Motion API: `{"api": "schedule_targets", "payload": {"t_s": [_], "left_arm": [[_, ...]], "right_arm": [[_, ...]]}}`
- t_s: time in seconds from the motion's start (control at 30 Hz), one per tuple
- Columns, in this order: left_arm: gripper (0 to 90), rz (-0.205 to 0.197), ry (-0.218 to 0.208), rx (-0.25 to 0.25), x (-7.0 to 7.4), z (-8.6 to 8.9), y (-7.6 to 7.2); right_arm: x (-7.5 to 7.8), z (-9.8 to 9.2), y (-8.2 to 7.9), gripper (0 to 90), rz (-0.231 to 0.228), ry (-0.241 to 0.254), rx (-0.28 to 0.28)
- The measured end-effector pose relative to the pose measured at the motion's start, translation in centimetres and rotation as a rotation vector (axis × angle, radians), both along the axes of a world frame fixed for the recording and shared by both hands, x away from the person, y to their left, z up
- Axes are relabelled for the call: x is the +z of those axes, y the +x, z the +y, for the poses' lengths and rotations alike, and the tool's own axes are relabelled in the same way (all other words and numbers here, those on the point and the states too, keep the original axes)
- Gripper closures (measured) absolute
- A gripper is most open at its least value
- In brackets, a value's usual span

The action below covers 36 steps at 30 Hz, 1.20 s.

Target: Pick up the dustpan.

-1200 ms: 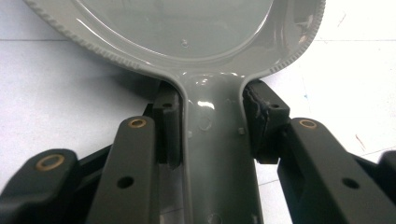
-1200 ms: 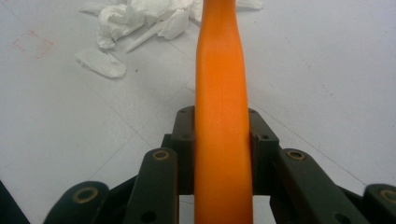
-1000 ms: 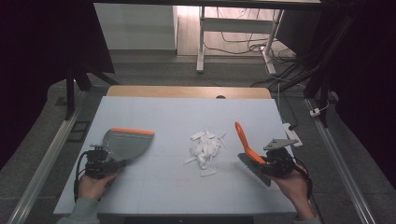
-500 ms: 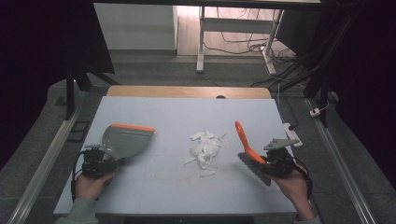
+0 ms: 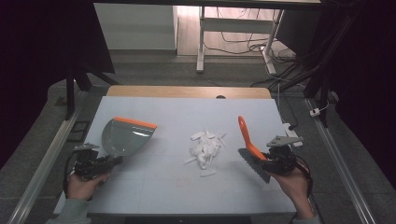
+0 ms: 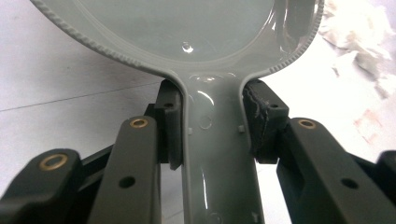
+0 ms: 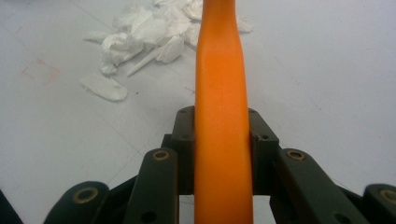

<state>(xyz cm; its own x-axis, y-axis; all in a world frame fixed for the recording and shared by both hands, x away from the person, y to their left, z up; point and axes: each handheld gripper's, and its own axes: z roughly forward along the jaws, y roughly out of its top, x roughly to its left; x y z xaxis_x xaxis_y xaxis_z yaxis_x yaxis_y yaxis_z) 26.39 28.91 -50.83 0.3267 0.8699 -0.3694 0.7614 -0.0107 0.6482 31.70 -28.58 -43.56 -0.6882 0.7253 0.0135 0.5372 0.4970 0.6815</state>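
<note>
Two grippers: both are working near the paper scraps, taken as landmark.
Left gripper: jaws are clamping the grey handle of the dustpan.
Dustpan: it is lying well left of the scraps, orange lip facing away from the person.
Right gripper: jaws are gripping the orange handle of the brush.
Brush: bristles are resting on the table, just right of the scraps.

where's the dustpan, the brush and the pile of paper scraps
dustpan (image 5: 122, 139), high view, on its grey scoop
brush (image 5: 246, 136), high view, on its orange handle
paper scraps (image 5: 204, 148), high view, on the middle of the white pile
</note>
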Motion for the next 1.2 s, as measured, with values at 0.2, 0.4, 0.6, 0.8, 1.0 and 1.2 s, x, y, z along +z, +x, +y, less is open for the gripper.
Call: {"api": "schedule_targets", "payload": {"t_s": [0.2,0.4,0.6,0.8,1.0,1.2], "left_arm": [[61.3,-0.03,0.027,-0.036,0.5,-0.1,-0.2],[61.4,-0.072,0.04,-0.08,1.2,-0.6,-0.5],[61.4,-0.093,0.055,-0.137,1.5,-1.2,-0.7],[61.4,-0.094,0.067,-0.182,1.5,-1.9,-0.6],[61.3,-0.099,0.07,-0.225,1.8,-2.5,-0.6],[61.4,-0.104,0.064,-0.27,1.8,-2.8,-0.7]], "right_arm": [[0.0,-0.1,0.0,70.2,-0.012,0.006,-0.008],[0.2,-0.1,-0.3,70.2,-0.027,0.018,-0.005],[0.5,-0.1,-0.6,70.2,-0.048,0.02,-0.009],[0.8,-0.2,-0.6,70.2,-0.061,0.028,-0.01],[0.7,-0.1,-0.5,70.2,-0.061,0.033,-0.006],[0.8,0.0,-0.6,70.2,-0.065,0.031,-0.001]]}}
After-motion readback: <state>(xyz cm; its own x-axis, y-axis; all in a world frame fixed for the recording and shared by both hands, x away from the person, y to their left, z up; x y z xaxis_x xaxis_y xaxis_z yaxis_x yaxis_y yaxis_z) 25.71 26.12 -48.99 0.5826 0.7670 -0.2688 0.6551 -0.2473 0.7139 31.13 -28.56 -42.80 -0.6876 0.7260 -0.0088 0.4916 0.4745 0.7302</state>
